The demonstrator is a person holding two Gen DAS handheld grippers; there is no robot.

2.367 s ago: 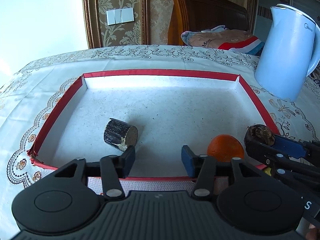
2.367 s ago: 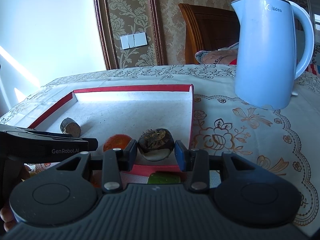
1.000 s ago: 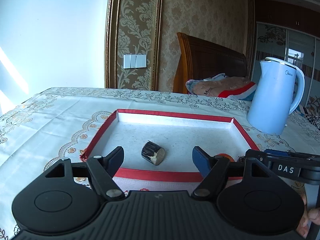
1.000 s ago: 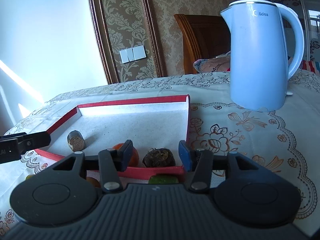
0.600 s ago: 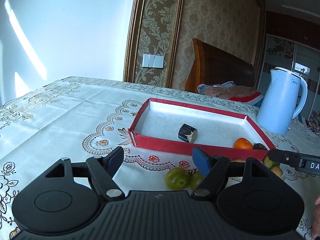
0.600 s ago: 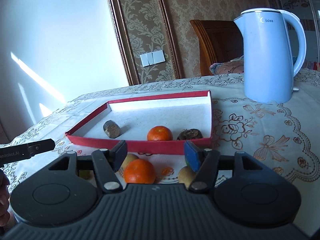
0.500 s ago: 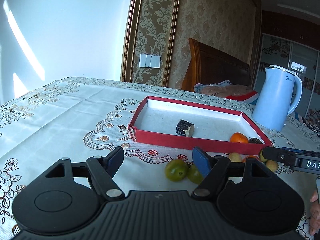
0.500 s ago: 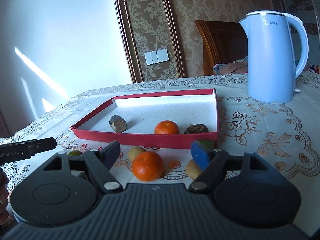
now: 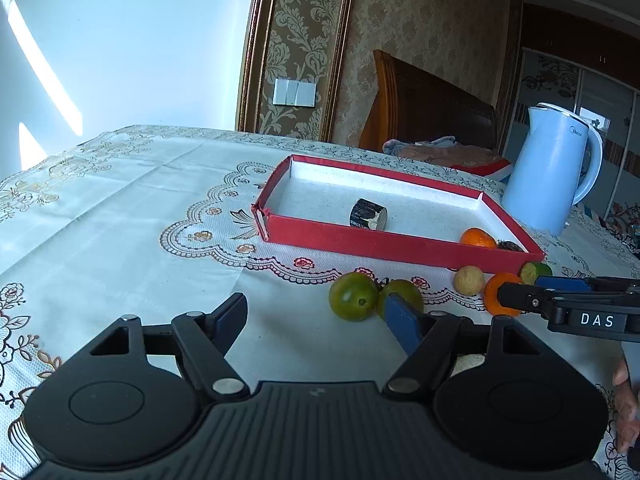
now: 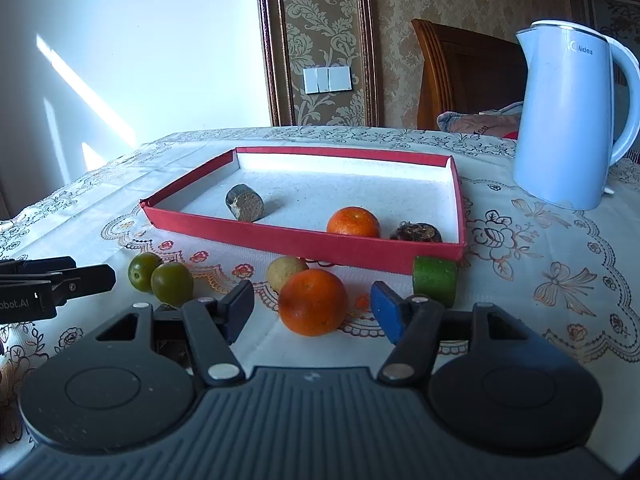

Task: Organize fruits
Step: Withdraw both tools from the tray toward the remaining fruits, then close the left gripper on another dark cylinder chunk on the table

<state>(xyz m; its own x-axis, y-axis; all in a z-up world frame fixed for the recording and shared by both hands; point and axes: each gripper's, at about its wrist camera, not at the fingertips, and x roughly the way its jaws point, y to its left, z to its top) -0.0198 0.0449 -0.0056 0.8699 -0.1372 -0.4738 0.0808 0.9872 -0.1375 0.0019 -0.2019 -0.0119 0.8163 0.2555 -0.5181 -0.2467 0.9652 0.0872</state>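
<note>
A red tray holds a dark cane piece, an orange and a dark brown fruit. On the cloth in front of it lie two green fruits, a yellowish fruit, a second orange and a green cut piece. My right gripper is open and empty, with the near orange just ahead of its fingers. My left gripper is open and empty, near the green fruits.
A light blue kettle stands on the patterned tablecloth to the right of the tray. A wooden headboard and folded cloth lie behind the table. The wall with light switches is at the back.
Both grippers have drawn back from the tray and opened wider. The dark brown fruit, held by the right gripper earlier, now lies in the tray. Loose fruits in front of the tray came into view.
</note>
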